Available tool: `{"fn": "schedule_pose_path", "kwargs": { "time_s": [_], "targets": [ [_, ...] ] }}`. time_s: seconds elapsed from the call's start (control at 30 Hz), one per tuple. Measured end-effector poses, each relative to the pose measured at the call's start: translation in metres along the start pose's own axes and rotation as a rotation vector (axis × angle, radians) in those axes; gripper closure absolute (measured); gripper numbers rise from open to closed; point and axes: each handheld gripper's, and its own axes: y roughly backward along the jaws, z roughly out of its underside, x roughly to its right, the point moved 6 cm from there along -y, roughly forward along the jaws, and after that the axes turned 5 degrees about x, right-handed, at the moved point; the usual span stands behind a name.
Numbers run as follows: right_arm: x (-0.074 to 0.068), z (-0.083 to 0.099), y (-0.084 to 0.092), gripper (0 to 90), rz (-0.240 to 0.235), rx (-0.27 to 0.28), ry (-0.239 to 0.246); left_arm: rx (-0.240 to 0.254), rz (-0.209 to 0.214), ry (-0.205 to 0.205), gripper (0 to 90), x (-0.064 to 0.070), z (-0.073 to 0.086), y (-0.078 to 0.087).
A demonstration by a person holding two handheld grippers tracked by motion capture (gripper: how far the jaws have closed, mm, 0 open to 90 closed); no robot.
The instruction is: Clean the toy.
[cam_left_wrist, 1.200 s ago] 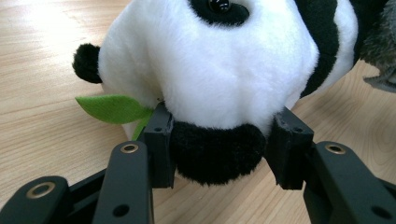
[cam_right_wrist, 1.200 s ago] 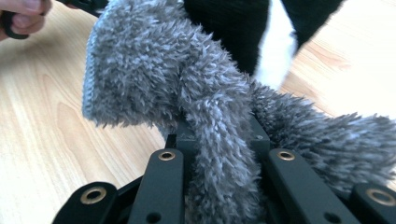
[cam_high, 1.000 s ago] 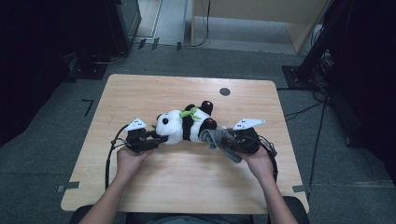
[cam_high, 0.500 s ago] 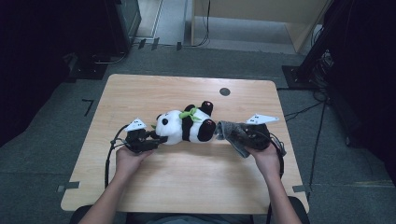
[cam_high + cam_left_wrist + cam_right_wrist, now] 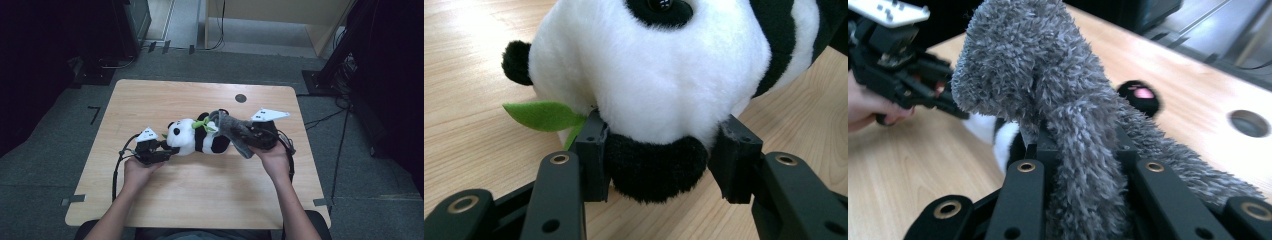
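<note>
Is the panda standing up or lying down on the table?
Lying down: the panda is stretched sideways along the table, head toward the left tongs.

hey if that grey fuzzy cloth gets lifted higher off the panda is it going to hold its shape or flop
The grey fuzzy cloth will probably flop: it already bends over and droops past the jaws of the right hand-held gripper. It looks light, since its loose end hangs over the panda toy without visibly denting it. The shaggy pile likely resists slipping.
</note>
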Motion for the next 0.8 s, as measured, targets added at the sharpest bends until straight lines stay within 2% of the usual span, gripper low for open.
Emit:
{"fn": "schedule_pose_path", "kwargs": {
  "time_s": [0.13, 0.3, 0.53, 0.63, 0.73, 0.8],
  "targets": [
    [-0.008, 0.004, -0.017, 74.7, -0.033, -0.053, 0.012, -0.008, -0.006, -0.004, 48.3, 0.000, 0.001, -0.001],
    [-0.006, 0.010, -0.021, 74.9, -0.042, -0.091, 0.006, -0.010, -0.003, -0.002, 48.4, -0.001, 0.002, -0.001],
    [0.011, 0.023, -0.019, 74.9, 0.008, -0.126, -0.023, -0.007, 0.001, 0.004, 47.9, -0.001, 0.002, -0.001],
    [0.016, 0.028, -0.020, 75.0, 0.011, -0.130, -0.049, -0.006, 0.002, 0.001, 47.9, -0.002, 0.002, -0.001],
    [0.020, 0.028, -0.018, 74.9, 0.036, -0.128, -0.043, -0.003, 0.004, 0.010, 47.7, -0.002, 0.002, -0.001],
    [0.022, 0.021, -0.013, 75.0, 0.042, -0.102, -0.052, 0.002, 0.005, 0.018, 47.5, -0.002, 0.002, -0.001]
  ]
}}
